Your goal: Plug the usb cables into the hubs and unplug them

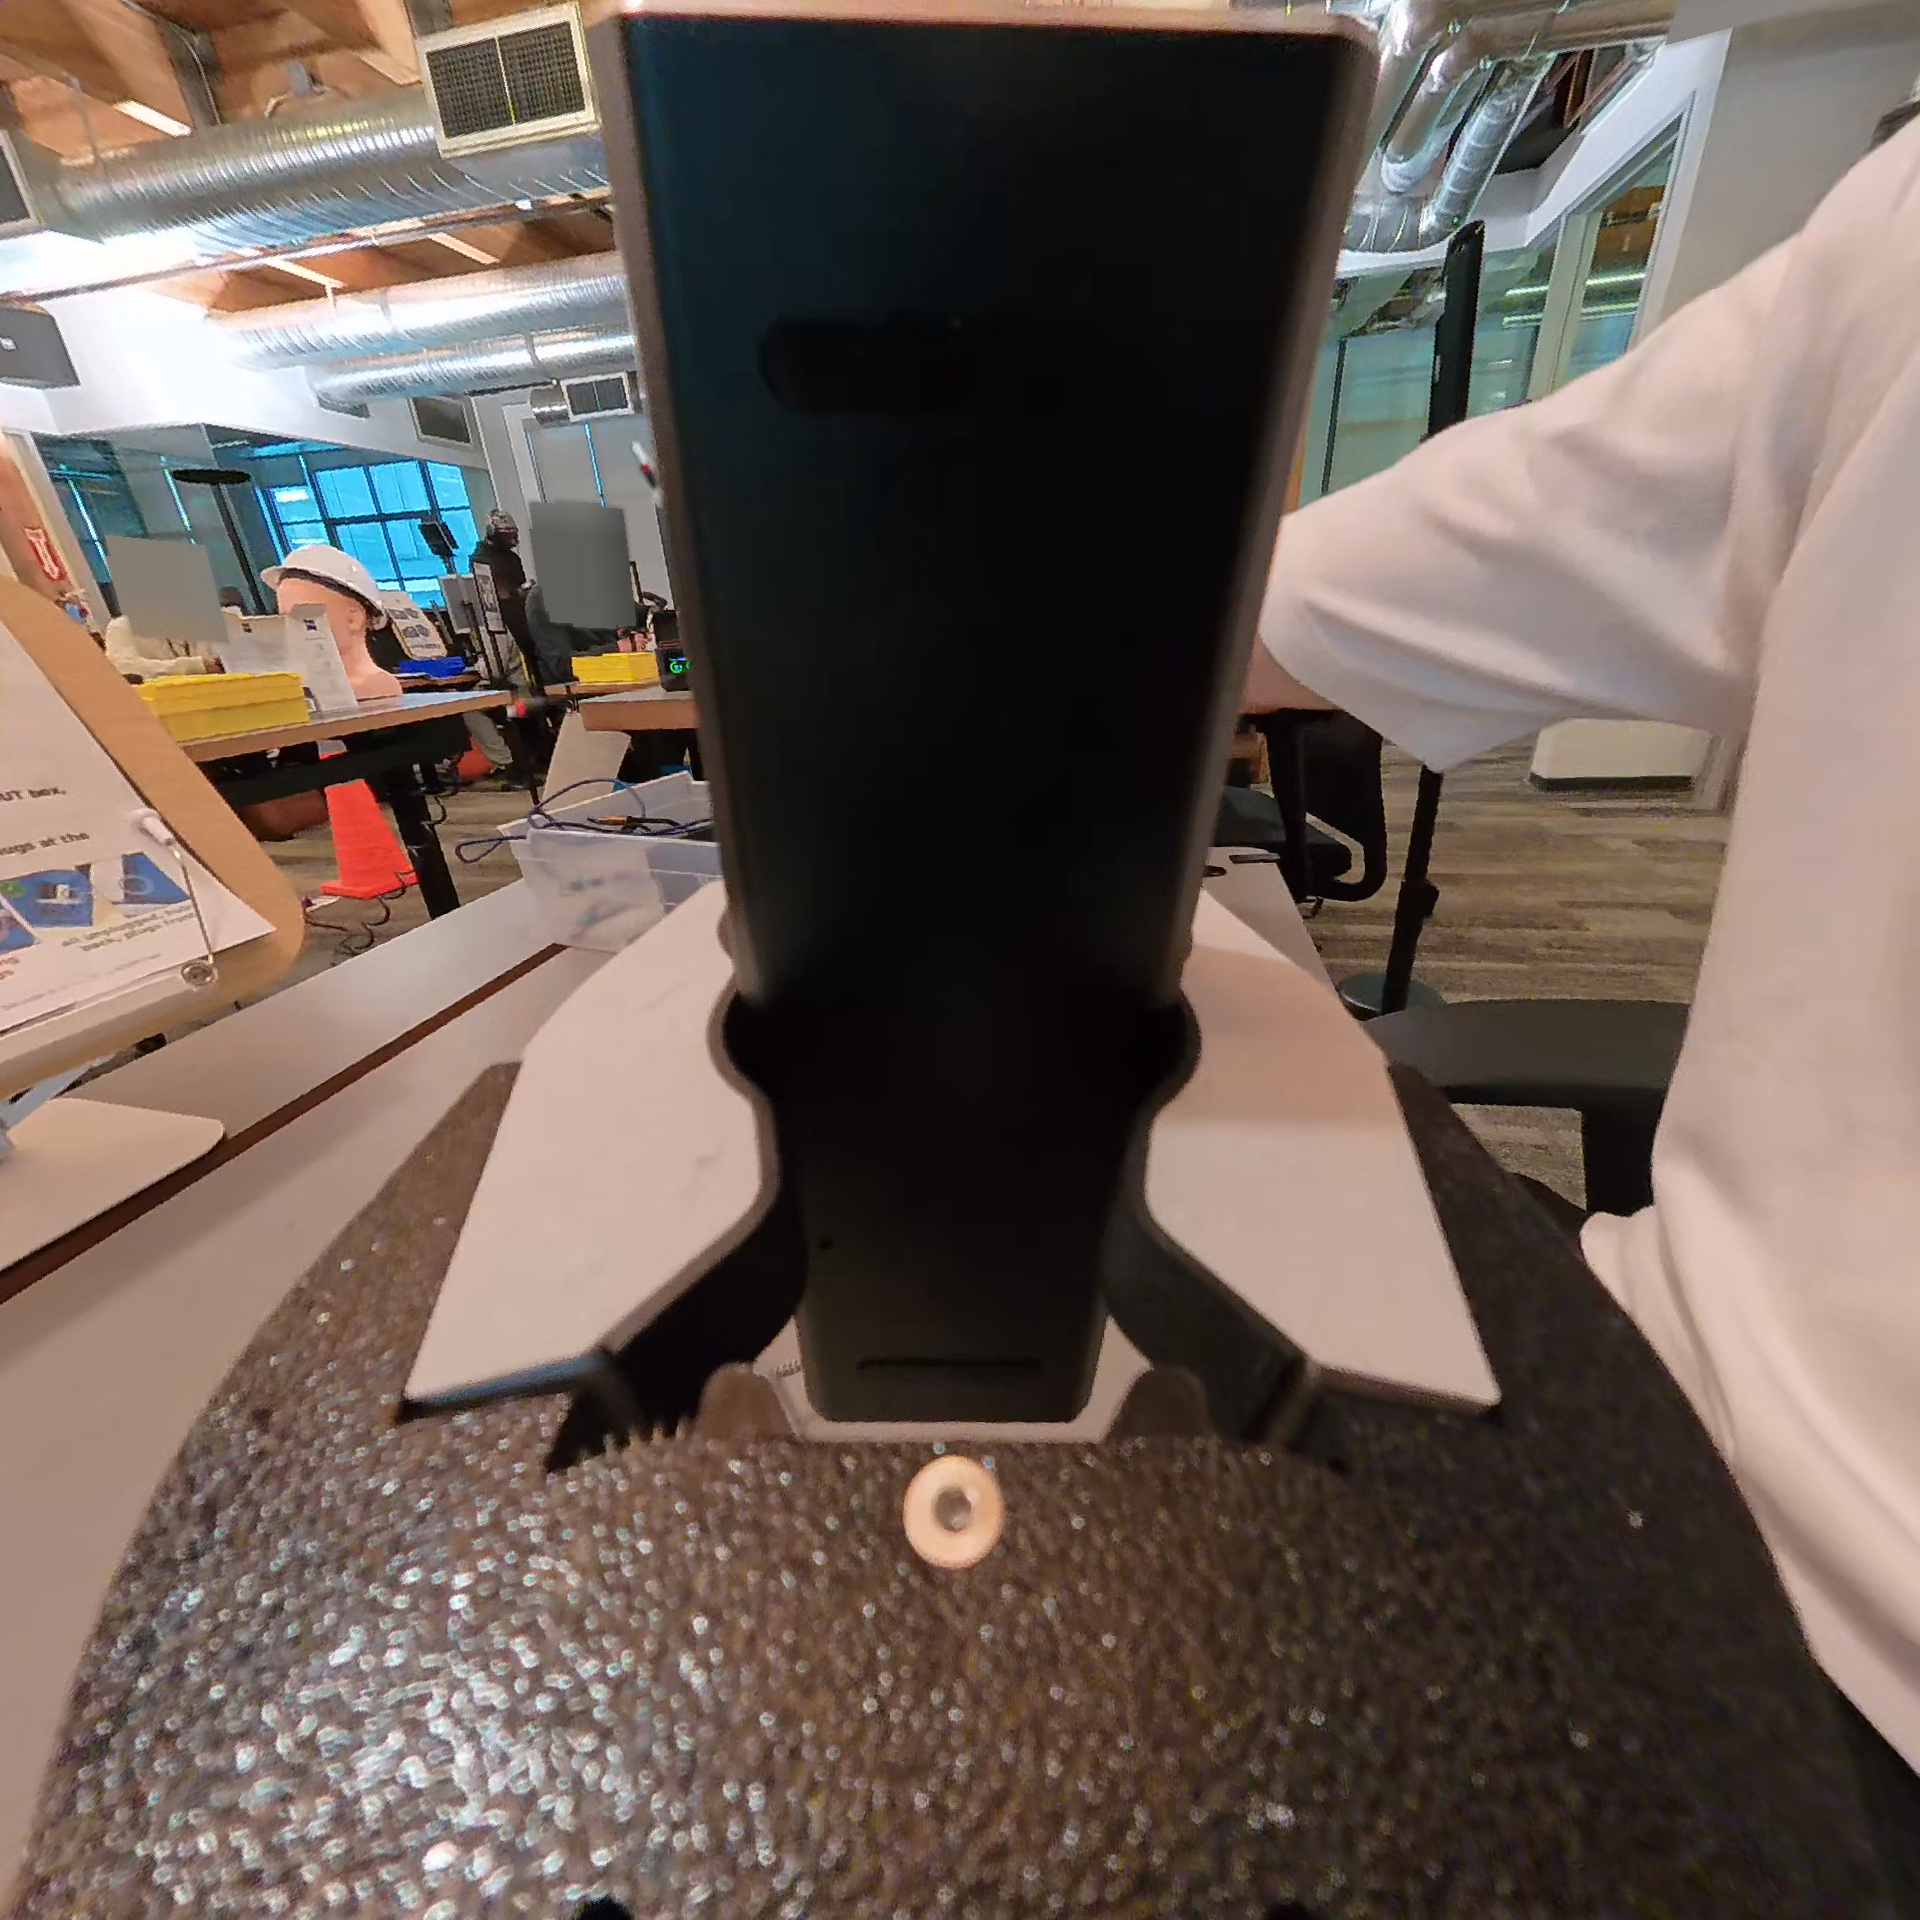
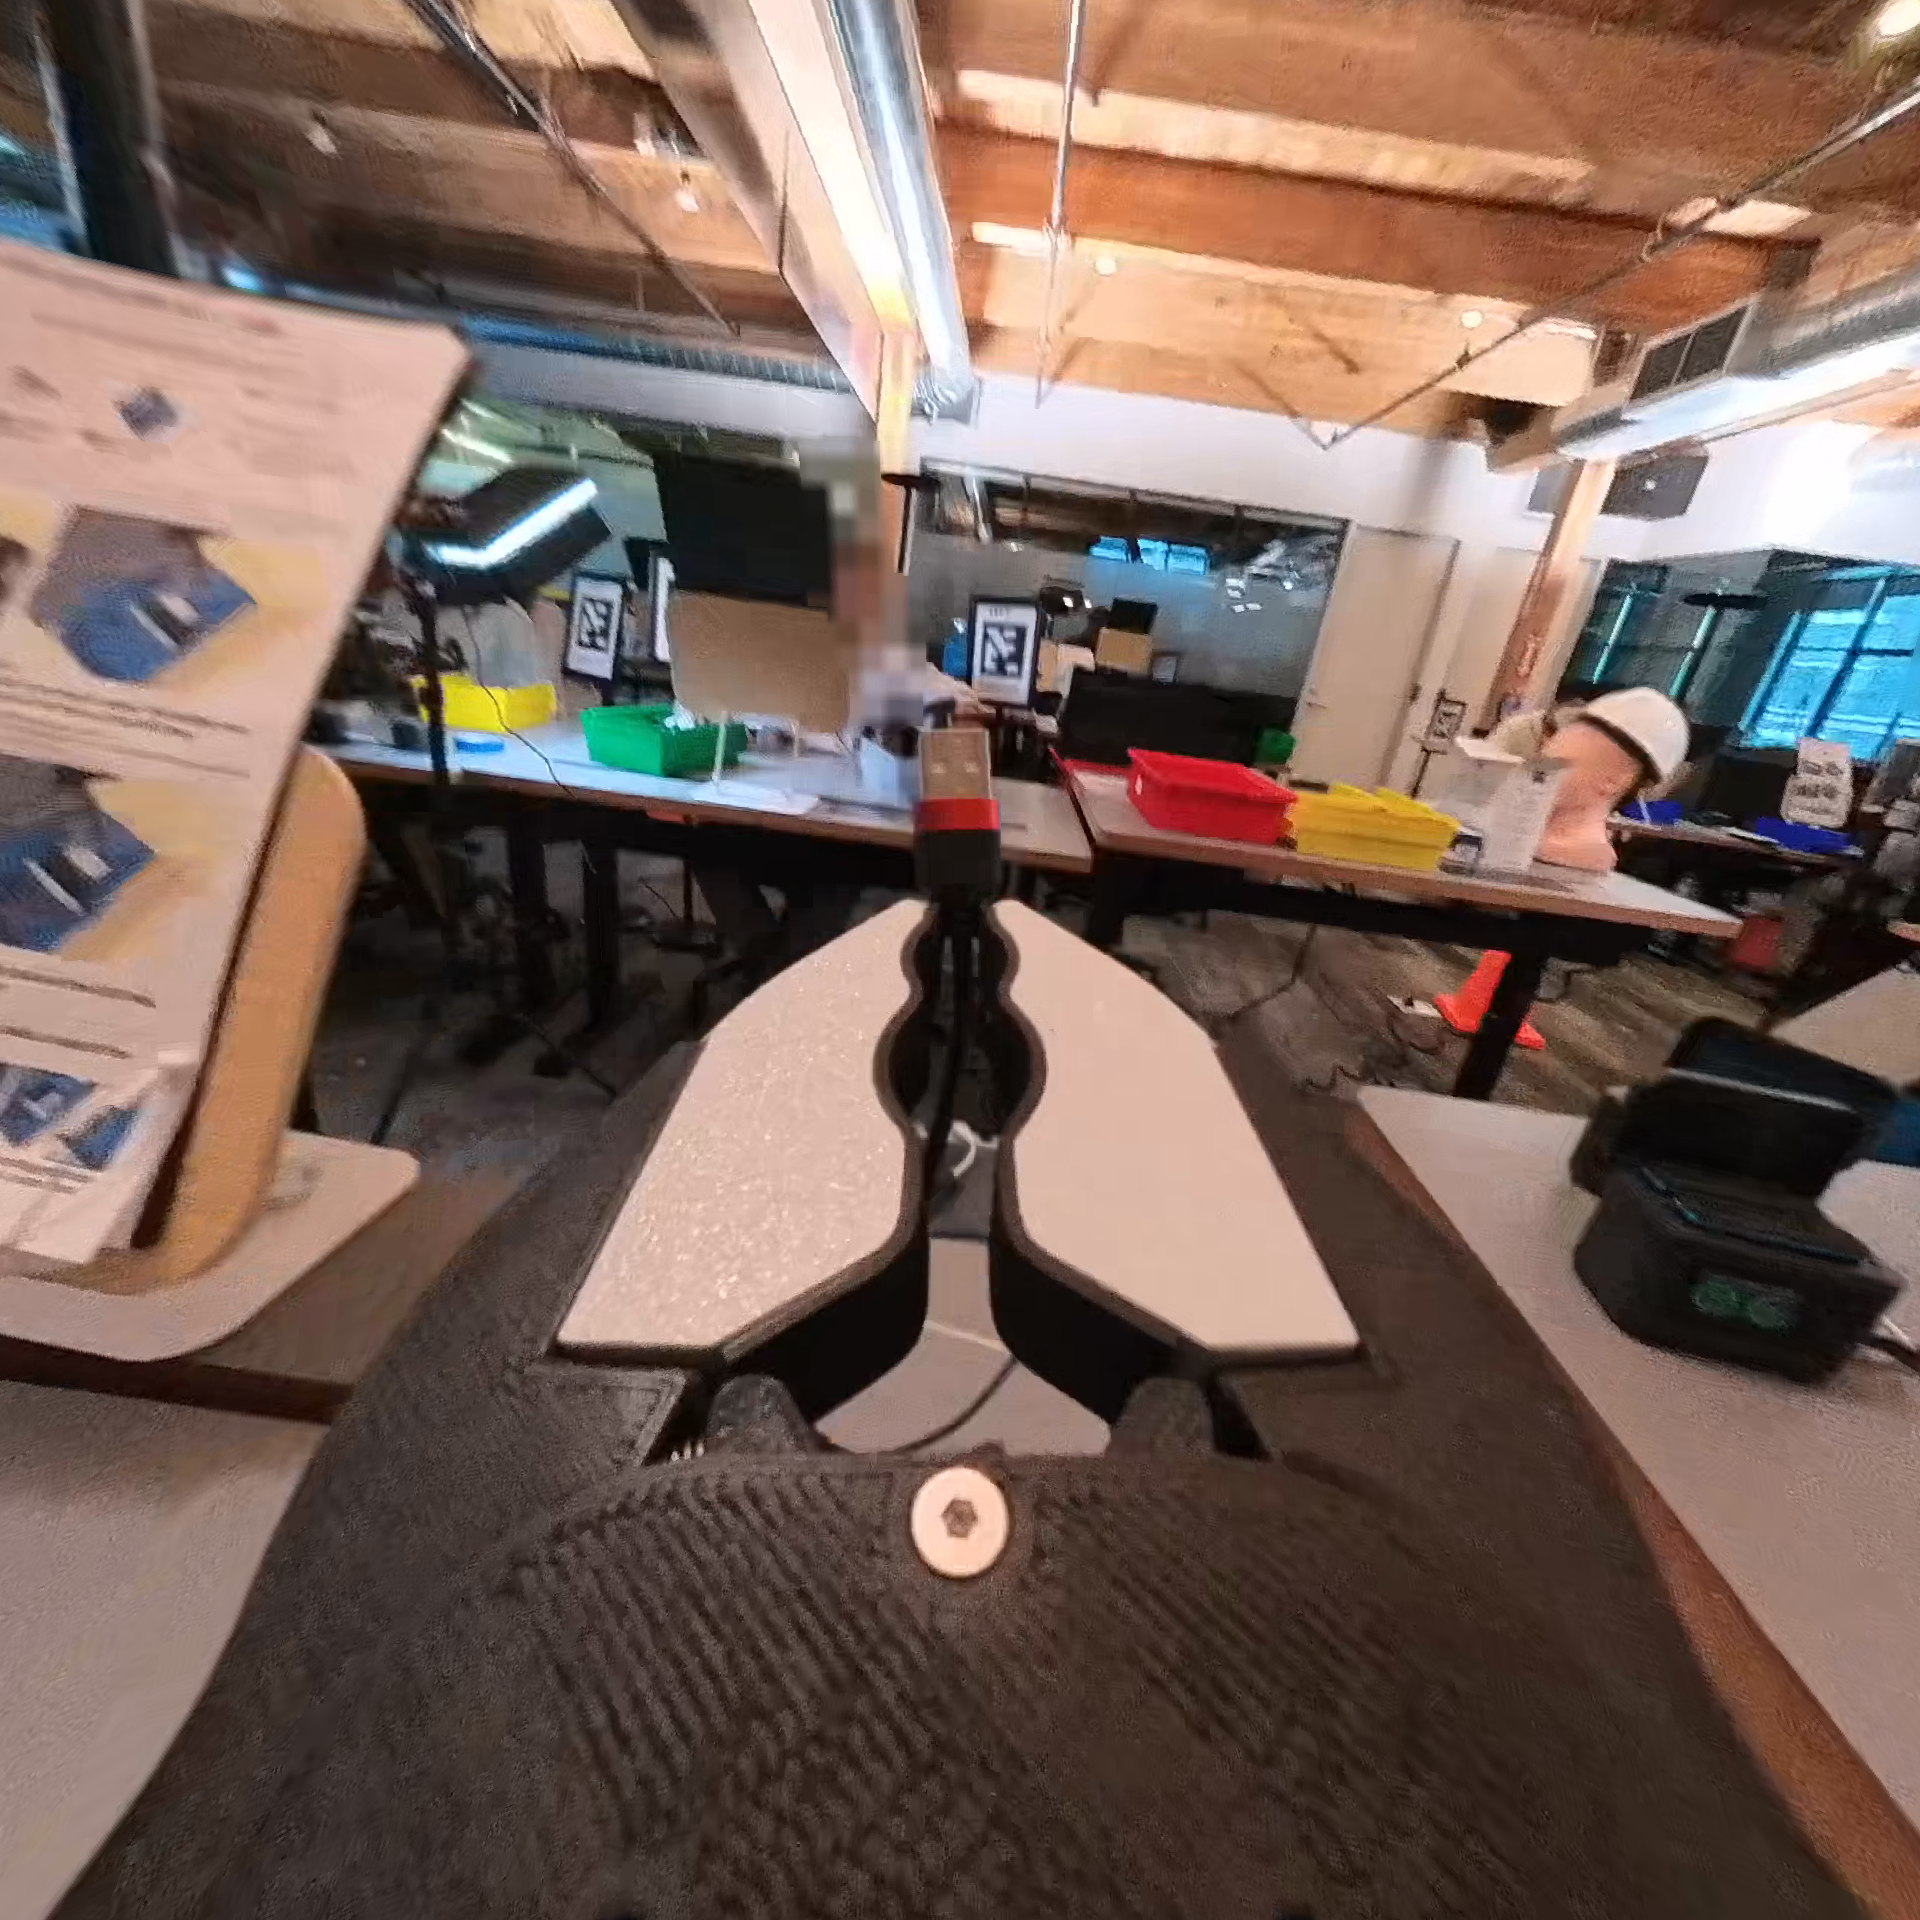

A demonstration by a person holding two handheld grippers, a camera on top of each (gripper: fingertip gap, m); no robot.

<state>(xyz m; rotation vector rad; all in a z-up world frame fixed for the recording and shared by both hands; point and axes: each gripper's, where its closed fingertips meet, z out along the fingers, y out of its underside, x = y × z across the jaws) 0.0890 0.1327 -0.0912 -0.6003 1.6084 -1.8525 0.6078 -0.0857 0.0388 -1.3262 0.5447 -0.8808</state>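
In the left wrist view my left gripper (image 1: 956,997) is shut on a long dark USB hub (image 1: 966,520) with a silver rim. The hub stands upright between the fingers and fills the middle of the view, with a dark slot on its face. In the right wrist view my right gripper (image 2: 958,925) is shut on a black USB cable; its plug (image 2: 954,800), with a red band and a silver metal tip, sticks out forward past the fingertips. The cable runs back between the fingers. Both grippers are held above the white table (image 2: 1662,1507).
An instruction sheet on a wooden stand (image 2: 156,727) stands at the left, also in the left wrist view (image 1: 114,883). A black device (image 2: 1725,1226) sits on the table at right. A person's white sleeve (image 1: 1610,582) is at the right. A clear bin with cables (image 1: 613,862) lies beyond the hub. The left gripper's tips are roughly 60 centimeters from the right gripper's.
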